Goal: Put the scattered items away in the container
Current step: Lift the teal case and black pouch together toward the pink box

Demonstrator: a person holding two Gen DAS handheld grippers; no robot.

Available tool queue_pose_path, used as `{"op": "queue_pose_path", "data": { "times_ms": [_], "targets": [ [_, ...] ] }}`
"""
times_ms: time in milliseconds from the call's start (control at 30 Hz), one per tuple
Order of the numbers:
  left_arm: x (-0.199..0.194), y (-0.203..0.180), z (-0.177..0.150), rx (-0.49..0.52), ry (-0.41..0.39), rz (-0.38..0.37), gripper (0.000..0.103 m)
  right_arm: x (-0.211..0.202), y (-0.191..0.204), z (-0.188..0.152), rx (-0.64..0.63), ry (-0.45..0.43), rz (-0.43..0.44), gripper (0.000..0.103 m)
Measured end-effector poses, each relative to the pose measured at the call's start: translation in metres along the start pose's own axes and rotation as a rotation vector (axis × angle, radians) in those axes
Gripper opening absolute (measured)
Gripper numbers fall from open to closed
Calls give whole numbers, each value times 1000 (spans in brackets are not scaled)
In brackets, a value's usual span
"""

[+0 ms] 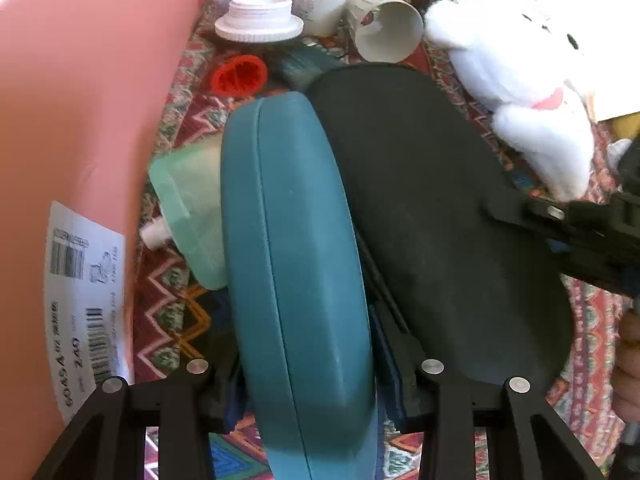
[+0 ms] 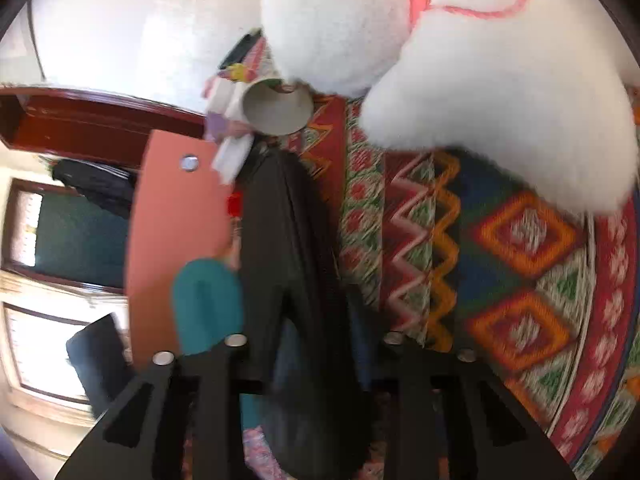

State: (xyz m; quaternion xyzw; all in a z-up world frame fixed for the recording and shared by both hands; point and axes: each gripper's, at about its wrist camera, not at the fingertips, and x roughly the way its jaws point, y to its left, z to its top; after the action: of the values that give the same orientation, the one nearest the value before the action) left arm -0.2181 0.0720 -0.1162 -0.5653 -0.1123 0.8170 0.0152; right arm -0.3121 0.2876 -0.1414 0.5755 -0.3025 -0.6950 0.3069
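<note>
My left gripper (image 1: 308,364) pinches a teal glasses case (image 1: 296,264) on edge at the frame's centre. Touching it on the right, a black case (image 1: 440,216) is clamped by my right gripper (image 2: 308,360). The pink container (image 1: 80,100) fills the left side; a white plush toy (image 1: 516,80) lies upper right on the patterned cloth (image 2: 500,260).

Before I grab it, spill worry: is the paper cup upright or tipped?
Tipped: the paper cup lies on its side, open mouth facing the camera, inside looking empty.
</note>
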Motion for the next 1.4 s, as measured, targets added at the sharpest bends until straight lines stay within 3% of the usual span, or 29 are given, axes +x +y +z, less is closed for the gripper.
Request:
{"op": "queue_pose_path", "data": {
  "times_ms": [100,200,267,300,367,433,500,533,600,667,767,833,900,933,967,1000,1067,1233,1400],
  "targets": [
    [-5,-1,-1,0,4,-52,41,-35,-3,-26,18,-33,-14,22],
    [-7,-3,-5,27,21,-76,41,-57,26,-51,-106,-65,-158,23],
    [-1,-11,-7,48,37,-67,41,-58,24,-65,-102,-55,-121,37],
    [3,-13,-7,45,45,-64,41,-52,19,-67,-83,-48,-104,55],
    [7,-13,-7,39,57,-78,42,-30,8,-64,-49,-11,-146,76],
    [8,-12,-5,33,55,-80,42,-8,2,-56,-46,-2,-210,77],
    [8,-12,-4,34,47,-65,42,-3,6,-49,-72,-30,-221,69],
    [8,-12,-3,35,38,-47,41,-2,9,-45,-81,-40,-216,49],
    [4,-11,-4,36,24,-30,41,-7,12,-43,-74,-44,-167,31],
    [-1,-7,-8,30,15,-41,41,-14,21,-47,-87,-46,-131,25],
    [-4,-6,-9,40,8,-28,41,-13,38,-53,-146,-26,-113,25],
    [-2,-5,-11,45,21,-17,41,-7,43,-59,-184,14,-110,37],
    [5,-5,-12,51,41,-23,40,7,39,-64,-173,59,-106,65],
    [8,-7,-13,61,47,-18,40,18,36,-66,-169,76,-127,69],
    [8,-6,-13,55,49,-23,40,27,30,-67,-154,81,-148,61],
    [8,-4,-13,41,51,-37,41,31,23,-64,-120,80,-147,41],
    [5,0,-13,15,43,-54,41,30,12,-59,-46,84,-94,35],
    [-11,-2,-12,2,-4,-94,41,6,39,-63,-134,1,-171,33],
    [-31,-9,-11,26,-77,-81,40,-14,50,-65,-168,-64,-213,33]
  ]
}}
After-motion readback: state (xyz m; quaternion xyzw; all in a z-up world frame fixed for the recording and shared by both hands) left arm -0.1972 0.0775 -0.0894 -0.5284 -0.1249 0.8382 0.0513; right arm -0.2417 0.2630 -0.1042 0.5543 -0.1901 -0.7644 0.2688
